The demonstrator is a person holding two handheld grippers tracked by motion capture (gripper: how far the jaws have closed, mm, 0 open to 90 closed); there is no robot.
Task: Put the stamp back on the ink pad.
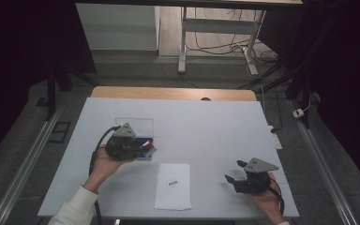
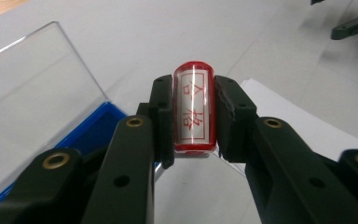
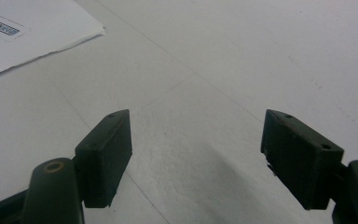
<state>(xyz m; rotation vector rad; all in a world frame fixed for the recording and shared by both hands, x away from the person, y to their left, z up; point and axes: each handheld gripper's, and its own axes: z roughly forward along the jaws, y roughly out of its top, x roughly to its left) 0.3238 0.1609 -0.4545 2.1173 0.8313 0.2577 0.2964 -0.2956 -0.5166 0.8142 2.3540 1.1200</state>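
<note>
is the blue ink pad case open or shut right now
Open: the blue case's clear lid stands swung back, seen in the left gripper view.

The left claw (image 1: pixel 143 149) sits at the left of the high view, a little past the middle, its grey three-cornered plate on top and its jaws pointing right. The left hand (image 1: pixel 104 164) cups it from the near side, the forearm in a white sleeve running back to the near left corner, a black cable trailing beside it. In the left gripper view its jaws are drawn close together, their pads clamped on something held between them. The right claw (image 1: pixel 233 178) is low at the near right, held in the right hand (image 1: pixel 265 199), its jaws pointing left and spread wide apart with nothing between them.
</note>
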